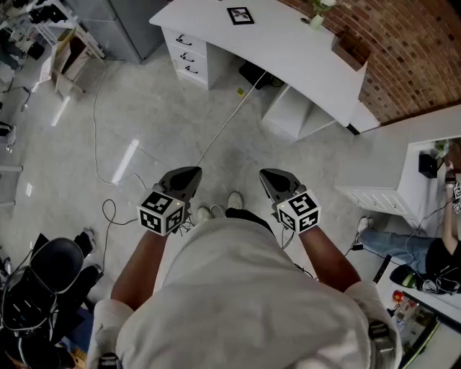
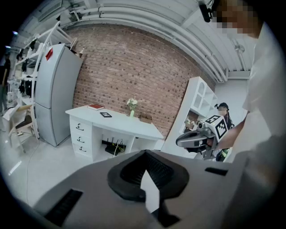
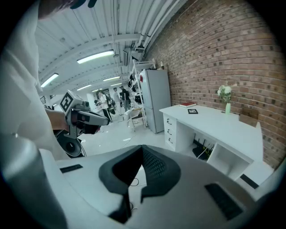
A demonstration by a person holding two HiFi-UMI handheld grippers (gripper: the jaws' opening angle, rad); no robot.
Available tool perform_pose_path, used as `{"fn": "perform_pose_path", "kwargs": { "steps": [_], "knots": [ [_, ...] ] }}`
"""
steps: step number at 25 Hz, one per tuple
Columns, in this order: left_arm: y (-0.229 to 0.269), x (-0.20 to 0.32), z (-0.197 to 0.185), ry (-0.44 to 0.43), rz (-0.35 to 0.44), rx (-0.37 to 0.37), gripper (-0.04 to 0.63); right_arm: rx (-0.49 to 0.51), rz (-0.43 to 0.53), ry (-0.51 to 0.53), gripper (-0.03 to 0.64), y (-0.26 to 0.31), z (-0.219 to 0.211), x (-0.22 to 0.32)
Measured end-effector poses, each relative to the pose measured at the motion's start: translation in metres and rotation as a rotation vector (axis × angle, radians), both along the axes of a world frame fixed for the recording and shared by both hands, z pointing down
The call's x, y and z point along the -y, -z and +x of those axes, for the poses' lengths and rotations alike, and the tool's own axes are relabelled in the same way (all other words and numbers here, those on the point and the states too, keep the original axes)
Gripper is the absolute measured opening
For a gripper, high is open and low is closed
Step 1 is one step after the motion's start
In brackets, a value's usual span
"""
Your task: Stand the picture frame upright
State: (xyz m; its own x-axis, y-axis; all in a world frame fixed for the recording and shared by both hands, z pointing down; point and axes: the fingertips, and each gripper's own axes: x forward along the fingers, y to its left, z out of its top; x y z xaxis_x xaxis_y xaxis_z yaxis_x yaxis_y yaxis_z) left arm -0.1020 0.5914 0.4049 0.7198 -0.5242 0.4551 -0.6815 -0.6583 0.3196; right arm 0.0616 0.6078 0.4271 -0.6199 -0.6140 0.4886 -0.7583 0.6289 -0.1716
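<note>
The picture frame [image 1: 240, 15] lies flat, black-edged, on the white desk [image 1: 288, 43] far ahead of me; it also shows small in the left gripper view [image 2: 106, 115] and in the right gripper view [image 3: 192, 111]. My left gripper [image 1: 189, 175] and right gripper [image 1: 270, 175] hang side by side over the floor, well short of the desk. Both are shut with nothing between the jaws, as the left gripper's own view [image 2: 145, 155] and the right gripper's own view [image 3: 142, 151] show. Each view also catches the other gripper, the right one [image 2: 192, 138] and the left one [image 3: 91, 118].
A vase of flowers [image 1: 317, 18] and a brown box [image 1: 351, 50] stand on the desk, with a red book [image 2: 95, 107] near the frame. A grey fridge [image 2: 53, 96] stands left of the desk. Cables [image 1: 108, 173] trail over the floor; a black chair [image 1: 43, 281] is at my left.
</note>
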Motion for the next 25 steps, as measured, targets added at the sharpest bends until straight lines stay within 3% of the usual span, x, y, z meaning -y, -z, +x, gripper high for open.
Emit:
{"fn": "perform_pose_path", "kwargs": {
  "steps": [14,20,23,25],
  "knots": [
    [0.001,0.018,0.070,0.038,0.009,0.029,-0.005,0.052,0.021,0.059,0.003,-0.006,0.065,0.032],
    [-0.003,0.031,0.082,0.053,0.006,0.038,-0.005,0.093,0.021,0.024,0.005,-0.009,0.084,0.049],
    [-0.006,0.049,0.087,0.057,0.001,0.029,0.055,0.105,0.014,0.008,0.008,-0.011,0.092,0.065],
    [-0.006,0.064,0.089,0.059,0.006,0.025,0.055,0.106,0.017,-0.012,0.024,-0.011,0.097,0.078]
  ]
}}
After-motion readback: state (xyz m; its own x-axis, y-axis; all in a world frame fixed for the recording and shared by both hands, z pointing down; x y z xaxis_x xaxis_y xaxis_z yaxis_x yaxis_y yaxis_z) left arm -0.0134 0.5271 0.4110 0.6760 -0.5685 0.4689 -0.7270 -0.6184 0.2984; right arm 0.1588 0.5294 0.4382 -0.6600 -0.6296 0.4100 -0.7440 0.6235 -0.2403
